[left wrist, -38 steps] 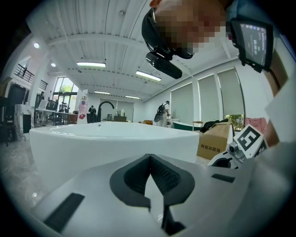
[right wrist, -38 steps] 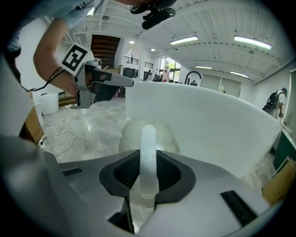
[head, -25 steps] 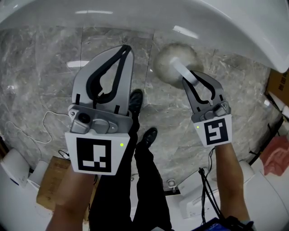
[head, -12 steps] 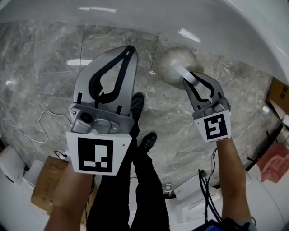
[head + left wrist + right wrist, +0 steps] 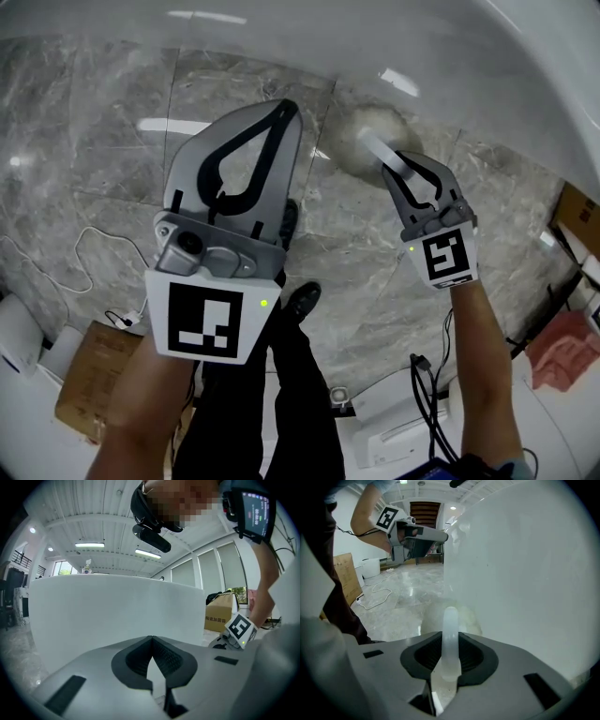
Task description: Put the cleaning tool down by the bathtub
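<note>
Firmly, right claw [image 5: 397,169] clamps the tool's [image 5: 373,141] pale handle, its fluffy head jutting past the tips beside the tub [image 5: 441,42]; floor [image 5: 103,169] contact unclear; left claw [image 5: 283,109] closed, empty.

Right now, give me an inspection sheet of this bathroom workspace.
Surface: grey marble floor, glossy.
Job's things: cleaning tool, round head low beside the white bathtub; floor contact unclear.
Clutter: cardboard box, lower left.
Grippers: right gripper clamped on the tool's handle; left gripper shut, empty.
Cables: white cable on the floor, left; black cables, right.
Surroundings: person's shoes below the grippers.
</note>
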`<state>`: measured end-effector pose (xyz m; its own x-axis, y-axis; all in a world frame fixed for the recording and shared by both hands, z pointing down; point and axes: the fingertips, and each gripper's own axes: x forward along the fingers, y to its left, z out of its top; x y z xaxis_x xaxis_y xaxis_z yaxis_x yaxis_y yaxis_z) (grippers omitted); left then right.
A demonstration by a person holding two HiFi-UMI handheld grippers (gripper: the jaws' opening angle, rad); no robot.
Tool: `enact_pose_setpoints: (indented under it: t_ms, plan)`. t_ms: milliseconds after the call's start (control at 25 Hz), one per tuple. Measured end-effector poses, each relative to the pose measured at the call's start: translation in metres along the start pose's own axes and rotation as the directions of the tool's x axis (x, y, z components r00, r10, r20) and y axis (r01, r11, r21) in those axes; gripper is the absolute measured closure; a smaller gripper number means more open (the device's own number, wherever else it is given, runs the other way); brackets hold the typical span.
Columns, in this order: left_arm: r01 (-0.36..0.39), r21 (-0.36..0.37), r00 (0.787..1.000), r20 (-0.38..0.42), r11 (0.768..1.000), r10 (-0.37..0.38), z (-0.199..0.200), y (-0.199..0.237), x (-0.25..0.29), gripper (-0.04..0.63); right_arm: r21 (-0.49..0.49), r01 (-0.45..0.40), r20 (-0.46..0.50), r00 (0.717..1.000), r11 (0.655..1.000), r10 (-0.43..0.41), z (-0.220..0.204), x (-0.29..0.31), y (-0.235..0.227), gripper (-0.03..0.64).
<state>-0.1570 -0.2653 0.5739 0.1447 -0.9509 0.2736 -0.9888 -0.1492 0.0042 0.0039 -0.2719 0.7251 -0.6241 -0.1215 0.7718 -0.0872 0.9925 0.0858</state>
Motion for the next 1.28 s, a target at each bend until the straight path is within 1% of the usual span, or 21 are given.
enact_pose_setpoints:
  t_ms: [120,480,680,880,1040,1160,1280]
  plan:
    - [0.009,0.007,1.0,-0.002,1.0,-0.009,-0.004,-0.002,0.002,0.58,-0.018,-0.016,-0.013,1.0,1.0,0.015,-0.006,0.007,-0.001,0.518]
    - [0.012,0.012,1.0,-0.02,1.0,-0.012,-0.016,0.004,0.007,0.58,-0.004,-0.041,-0.066,0.997,0.999,0.041,-0.025,0.028,-0.003,0.517]
    - [0.011,0.011,1.0,-0.027,1.0,-0.011,-0.022,0.008,0.007,0.58,-0.032,-0.064,-0.072,0.995,0.997,0.062,-0.033,0.042,-0.002,0.517]
    - [0.014,0.009,0.999,-0.033,1.0,-0.014,-0.027,0.011,0.009,0.58,-0.028,-0.066,-0.106,0.992,0.997,0.062,-0.042,0.052,-0.006,0.517]
    - [0.015,0.011,0.999,-0.038,1.0,-0.015,-0.032,0.013,0.01,0.58,-0.042,-0.077,-0.106,0.992,0.996,0.073,-0.052,0.064,-0.008,0.517]
    - [0.01,0.007,0.999,-0.045,1.0,-0.01,-0.037,0.016,0.009,0.58,-0.04,-0.081,-0.142,0.987,0.996,0.074,-0.06,0.071,-0.009,0.517]
    - [0.008,0.003,0.999,-0.045,1.0,-0.008,-0.037,0.017,0.011,0.578,-0.052,-0.09,-0.148,0.986,0.995,0.082,-0.062,0.076,-0.01,0.517]
